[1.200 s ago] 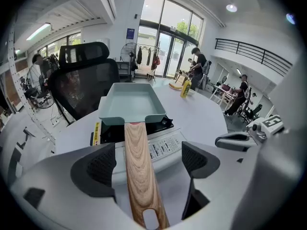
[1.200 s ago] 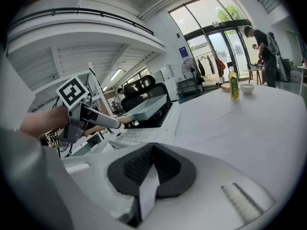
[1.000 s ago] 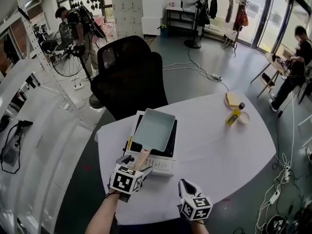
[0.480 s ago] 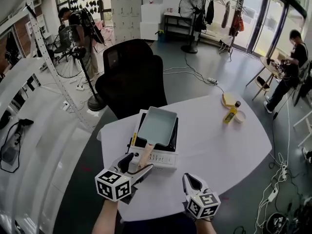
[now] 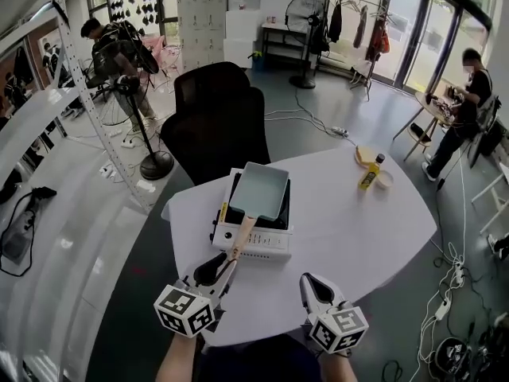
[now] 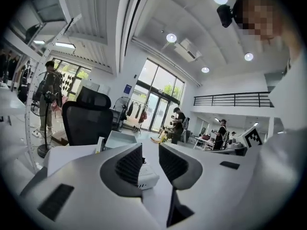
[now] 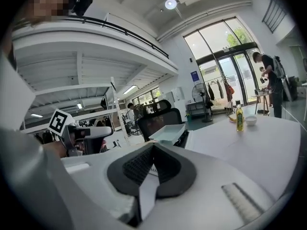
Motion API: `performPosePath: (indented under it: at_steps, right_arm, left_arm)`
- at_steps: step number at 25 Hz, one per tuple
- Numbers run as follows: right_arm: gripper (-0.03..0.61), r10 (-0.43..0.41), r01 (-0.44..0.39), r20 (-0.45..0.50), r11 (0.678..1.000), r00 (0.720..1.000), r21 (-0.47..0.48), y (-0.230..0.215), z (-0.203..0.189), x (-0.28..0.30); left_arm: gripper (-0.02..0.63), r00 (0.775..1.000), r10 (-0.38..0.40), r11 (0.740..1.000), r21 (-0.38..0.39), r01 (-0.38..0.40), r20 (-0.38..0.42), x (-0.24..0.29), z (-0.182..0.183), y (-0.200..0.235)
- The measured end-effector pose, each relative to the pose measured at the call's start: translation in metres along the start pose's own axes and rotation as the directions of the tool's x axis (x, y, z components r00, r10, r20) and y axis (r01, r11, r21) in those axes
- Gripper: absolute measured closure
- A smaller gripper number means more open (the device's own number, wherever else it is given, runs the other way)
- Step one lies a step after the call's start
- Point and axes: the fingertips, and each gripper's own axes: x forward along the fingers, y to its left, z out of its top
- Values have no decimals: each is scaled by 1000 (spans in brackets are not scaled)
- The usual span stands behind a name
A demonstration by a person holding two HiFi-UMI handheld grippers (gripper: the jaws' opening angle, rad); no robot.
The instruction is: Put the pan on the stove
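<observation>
A pale square pan (image 5: pixel 258 191) with a wooden handle (image 5: pixel 242 238) rests on the portable stove (image 5: pixel 253 243) on the white table (image 5: pixel 358 229). My left gripper (image 5: pixel 213 270) hovers just short of the handle's end, apart from it. Its jaws are closing, with a gap still between them and nothing in it. In the left gripper view the left gripper (image 6: pixel 150 159) points at the stove (image 6: pixel 146 178) and the pan (image 6: pixel 120 139). My right gripper (image 5: pixel 316 289) is shut and empty near the table's front edge. In its own view the right gripper (image 7: pixel 152 163) faces the pan (image 7: pixel 169 132).
A black office chair (image 5: pixel 215 122) stands behind the table. At the table's far right are a yellow bottle (image 5: pixel 368 173), a small bowl (image 5: pixel 385 180) and a plate (image 5: pixel 364 154). A white shelf unit (image 5: pixel 48 213) runs along the left. People stand in the background.
My left gripper has let go of the pan's handle and drawn back toward me, its jaws narrowing. The pan stays on the stove. The right gripper has barely moved.
</observation>
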Motion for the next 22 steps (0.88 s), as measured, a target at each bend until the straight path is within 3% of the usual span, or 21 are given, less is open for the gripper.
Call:
performPosePath:
  at_steps: [2,6,11,17,22]
  right_arm:
    - [577,7,-7,12,1000,1000,-14,12,1,-9]
    - [577,12,-11,36,999,999,-32,30,-1,-27]
    - [577,-14,17,58,998,998,-53,45,-8,-45]
    - [577,-2,8,50,993,999,-120,65,-20,-56]
    - [577,-4,8,38,995,999,-100,77,-29,-61]
  left_arm:
    - [551,999,-2,1000,7,2,36,-15,0,-6]
    - [589,999,10,998,54,-13,42,-41,-10,-16]
    - [604,998,53,995,90,-51,-21,-65,-36,-22]
    - [604,998,62,993,104,-58,-32,-85,-55,-33]
    - [604,997,55,993,103,-50,-48,-98,-64,-36]
